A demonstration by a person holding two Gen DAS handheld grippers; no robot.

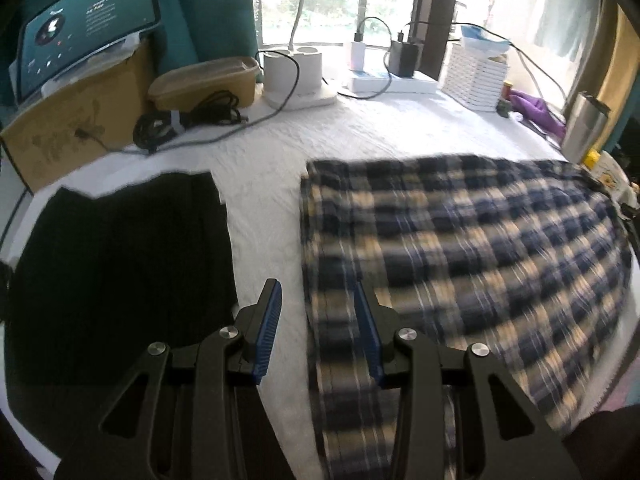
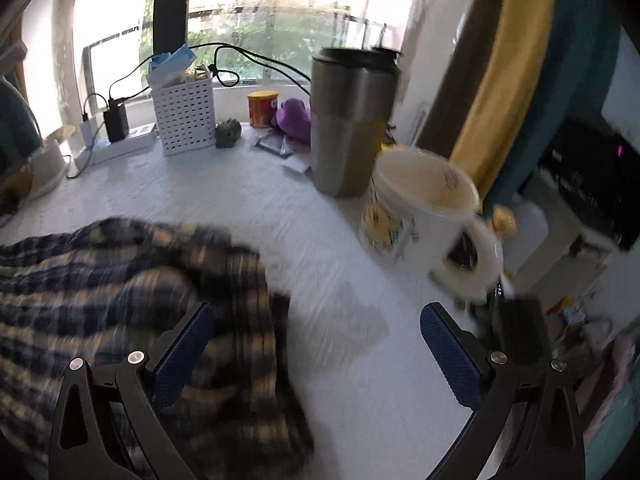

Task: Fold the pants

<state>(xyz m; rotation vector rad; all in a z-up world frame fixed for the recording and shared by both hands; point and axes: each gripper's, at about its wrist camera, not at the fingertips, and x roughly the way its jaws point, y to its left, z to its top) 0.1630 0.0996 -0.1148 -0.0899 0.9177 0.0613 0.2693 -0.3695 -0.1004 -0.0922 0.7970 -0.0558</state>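
The blue, black and cream plaid pants (image 1: 460,248) lie spread on the white quilted table cover (image 1: 264,216). My left gripper (image 1: 318,292) is open above their left edge, with nothing between its blue pads. In the right wrist view the pants (image 2: 120,280) fill the lower left, their right end bunched. My right gripper (image 2: 316,320) is wide open and empty; its left finger is over the plaid cloth, its right finger over the bare cover.
A folded black garment (image 1: 120,264) lies left of the pants. A steel tumbler (image 2: 348,120) and a white mug (image 2: 424,208) stand close at the right. A white basket (image 2: 186,116), chargers (image 1: 402,58), cables (image 1: 188,120) and a cardboard box (image 1: 76,120) line the back.
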